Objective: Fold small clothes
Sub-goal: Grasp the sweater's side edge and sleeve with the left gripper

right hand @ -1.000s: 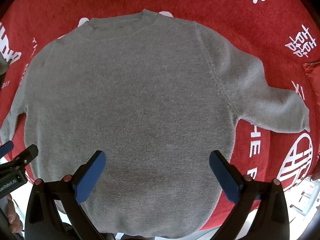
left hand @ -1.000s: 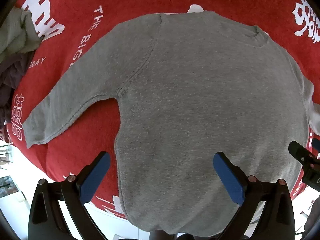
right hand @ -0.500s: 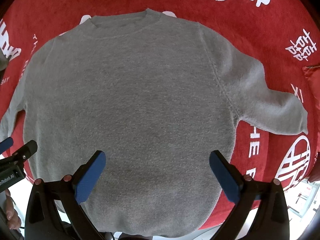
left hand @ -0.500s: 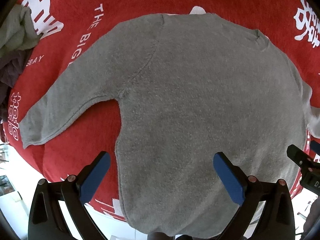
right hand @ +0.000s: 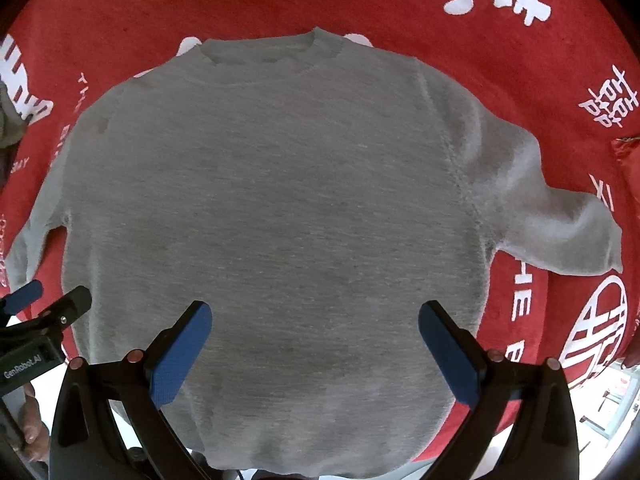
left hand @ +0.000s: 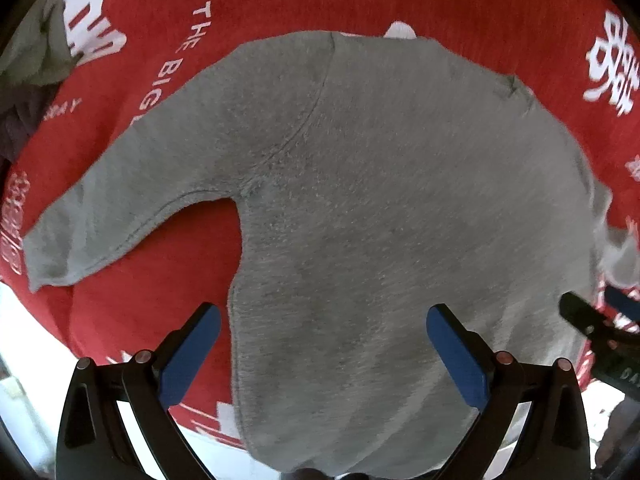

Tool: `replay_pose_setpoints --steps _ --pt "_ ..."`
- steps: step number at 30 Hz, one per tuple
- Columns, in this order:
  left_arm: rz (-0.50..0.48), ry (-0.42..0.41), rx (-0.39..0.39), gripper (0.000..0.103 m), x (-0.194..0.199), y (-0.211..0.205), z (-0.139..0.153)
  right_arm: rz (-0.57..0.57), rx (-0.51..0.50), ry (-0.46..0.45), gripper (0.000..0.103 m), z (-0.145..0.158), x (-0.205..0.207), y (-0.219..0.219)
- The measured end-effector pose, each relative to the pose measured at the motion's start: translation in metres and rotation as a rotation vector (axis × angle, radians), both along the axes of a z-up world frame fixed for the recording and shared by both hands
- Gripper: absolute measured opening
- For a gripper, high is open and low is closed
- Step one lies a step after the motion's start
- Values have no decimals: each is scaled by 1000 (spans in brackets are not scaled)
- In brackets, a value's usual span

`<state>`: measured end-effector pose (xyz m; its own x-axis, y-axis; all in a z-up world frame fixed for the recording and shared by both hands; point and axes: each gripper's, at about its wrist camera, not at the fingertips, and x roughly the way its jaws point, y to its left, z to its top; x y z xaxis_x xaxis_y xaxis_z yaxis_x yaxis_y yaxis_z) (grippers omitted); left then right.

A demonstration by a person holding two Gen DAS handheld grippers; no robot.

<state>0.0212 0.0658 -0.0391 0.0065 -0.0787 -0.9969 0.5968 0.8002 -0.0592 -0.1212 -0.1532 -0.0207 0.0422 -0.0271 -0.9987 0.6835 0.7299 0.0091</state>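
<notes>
Both grippers are hovering with fingers spread wide and holding nothing, the left gripper (left hand: pixel 323 334) over the sweater's (left hand: pixel 380 220) left hem edge and the right gripper (right hand: pixel 315 332) over its lower middle, likely because the flat garment is lying spread on the red cloth (right hand: pixel 400 4) awaiting a first fold. Compared with a second ago, the left view is shifting slightly, its sleeve (left hand: pixel 120 208) sitting lower, while the sweater is staying put.
</notes>
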Motion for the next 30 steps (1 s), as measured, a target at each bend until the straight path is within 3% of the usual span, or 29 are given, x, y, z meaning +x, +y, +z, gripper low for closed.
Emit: replay_pose_setpoints --steps 3,7,14,21,27,30 --pt "101 56 -114 103 17 22 2 15 1 -10 103 2 7 5" --pt "251 65 -300 103 53 73 9 52 -3 -26 103 4 21 17" --pt "612 28 -452 103 117 203 -6 132 16 -69 103 2 48 52" --pt "905 94 -568 103 139 308 -63 201 47 -74 103 -10 76 90" --pt "895 100 -616 103 159 303 -74 243 51 -87 103 -10 97 116" --pt "861 92 -597 103 173 291 -77 258 49 -90 103 -9 107 125"
